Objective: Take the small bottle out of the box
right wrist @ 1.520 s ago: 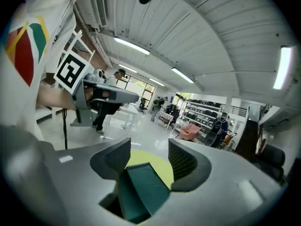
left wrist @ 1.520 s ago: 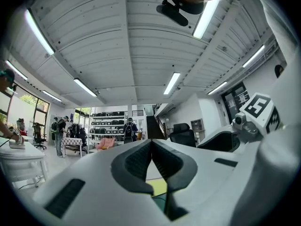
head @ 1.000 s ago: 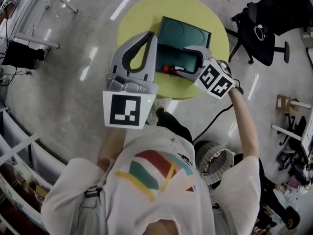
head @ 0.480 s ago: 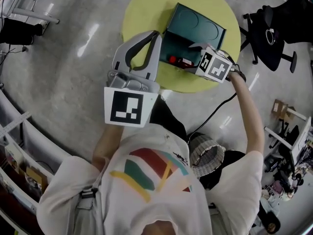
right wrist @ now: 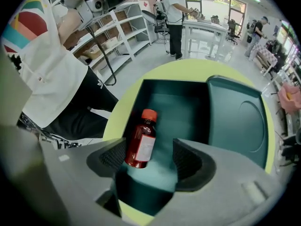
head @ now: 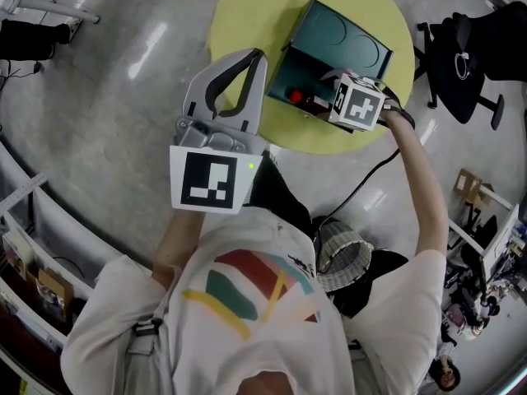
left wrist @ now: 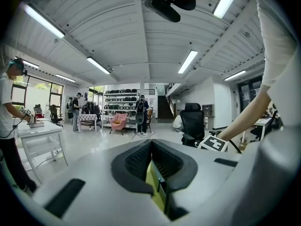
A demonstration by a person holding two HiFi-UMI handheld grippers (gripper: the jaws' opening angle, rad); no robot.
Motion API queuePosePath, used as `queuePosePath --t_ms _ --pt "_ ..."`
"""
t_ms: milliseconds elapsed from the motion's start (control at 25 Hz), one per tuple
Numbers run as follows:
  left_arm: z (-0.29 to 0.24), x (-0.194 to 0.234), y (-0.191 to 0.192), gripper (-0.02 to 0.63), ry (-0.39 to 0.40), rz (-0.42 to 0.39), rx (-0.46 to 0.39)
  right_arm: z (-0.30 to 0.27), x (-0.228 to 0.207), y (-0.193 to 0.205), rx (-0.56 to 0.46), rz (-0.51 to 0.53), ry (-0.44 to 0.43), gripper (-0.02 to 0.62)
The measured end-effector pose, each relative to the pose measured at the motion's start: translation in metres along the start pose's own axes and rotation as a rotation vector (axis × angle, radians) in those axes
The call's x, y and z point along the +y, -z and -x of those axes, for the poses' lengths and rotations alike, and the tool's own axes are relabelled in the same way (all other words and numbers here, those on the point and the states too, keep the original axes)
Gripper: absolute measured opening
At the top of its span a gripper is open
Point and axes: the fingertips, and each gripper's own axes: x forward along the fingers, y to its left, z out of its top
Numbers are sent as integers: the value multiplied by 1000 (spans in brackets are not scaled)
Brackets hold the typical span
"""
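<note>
A small dark-red bottle (right wrist: 140, 142) with a red cap and a white label lies on the floor of the open teal box (right wrist: 141, 89), cap pointing away from me. My right gripper (right wrist: 150, 159) is open and reaches down into the box; the bottle's base sits between its pads, close to the left one, which hides part of it. In the head view the bottle (head: 296, 97) shows just past the right gripper (head: 319, 102). My left gripper (head: 258, 56) is shut on nothing and held high over the table's left edge, near the box (head: 288, 58).
The box stands on a round yellow table (head: 239, 15), its lid (head: 350, 46) laid open at the back. A black office chair (head: 465, 56) stands to the right on the grey floor, a wicker basket (head: 342, 257) under the right arm. People and white tables are farther off.
The right gripper has gone lower into the box, over the bottle. The left gripper has stayed raised and shut. The head view has shifted slightly.
</note>
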Motion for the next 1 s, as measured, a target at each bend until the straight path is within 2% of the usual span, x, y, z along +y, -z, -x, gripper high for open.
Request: queuePosePath --t_ms 120,280,400,640,1000 --pt "0 3 2 15 -8 11 4 -7 0 7 47 8 -31 291" --pt "-1 7 4 15 -16 18 6 -10 -2 6 48 1 -49 287" --pt "-1 7 4 15 -17 19 6 -14 -2 8 84 21 -20 270" --pt "0 10 4 15 -22 31 6 -32 1 10 163 140 33 212" --pt "0 8 9 15 -14 39 9 -35 -1 9 210 134 32 212"
